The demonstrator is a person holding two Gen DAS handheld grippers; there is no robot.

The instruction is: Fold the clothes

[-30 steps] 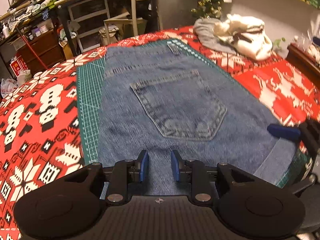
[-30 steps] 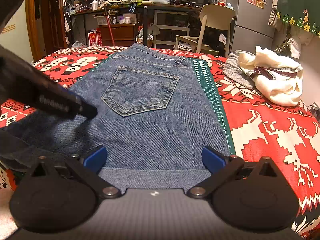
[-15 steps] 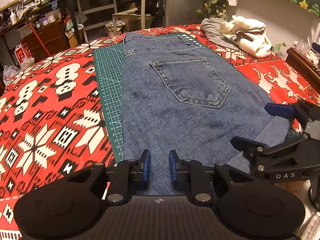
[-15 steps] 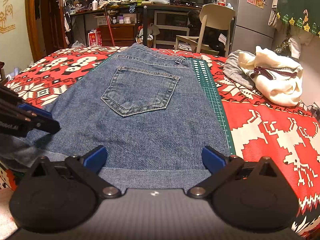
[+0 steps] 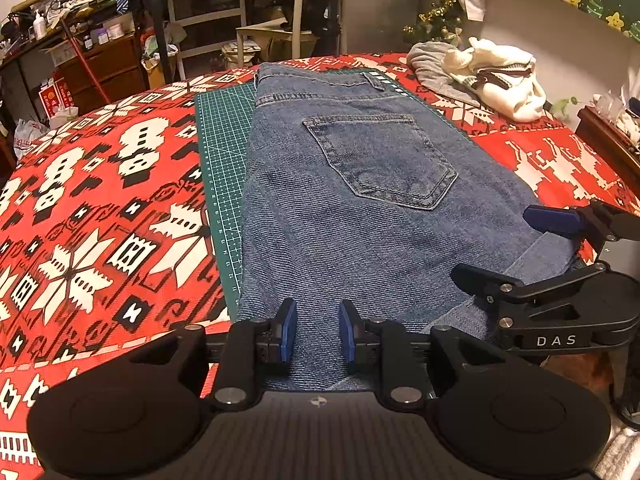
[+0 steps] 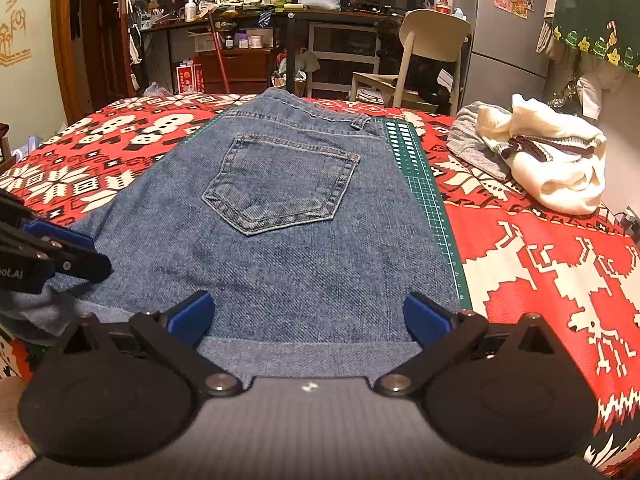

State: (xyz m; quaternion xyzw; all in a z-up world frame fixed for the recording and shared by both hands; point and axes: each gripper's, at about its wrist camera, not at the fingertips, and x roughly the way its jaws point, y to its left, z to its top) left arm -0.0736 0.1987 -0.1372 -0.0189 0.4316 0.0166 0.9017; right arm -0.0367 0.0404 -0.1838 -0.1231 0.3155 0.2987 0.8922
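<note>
Currently mid-fold: jeans (image 5: 360, 216) lie doubled, pocket up, on green mat (image 5: 224, 168) over the red-covered worktop (image 5: 100, 200). Left gripper (image 5: 318, 332) narrow, opening, empty; right gripper (image 6: 306, 316) wide, empty. Next likely needs both pinching the near folded edge.

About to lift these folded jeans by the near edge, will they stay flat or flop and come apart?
The jeans are thick denim lying in stacked layers, so they will probably sag rather than stay flat. The turned-up near hem looks loose, so the layers could slide apart. They are likely fairly heavy for their size.
</note>
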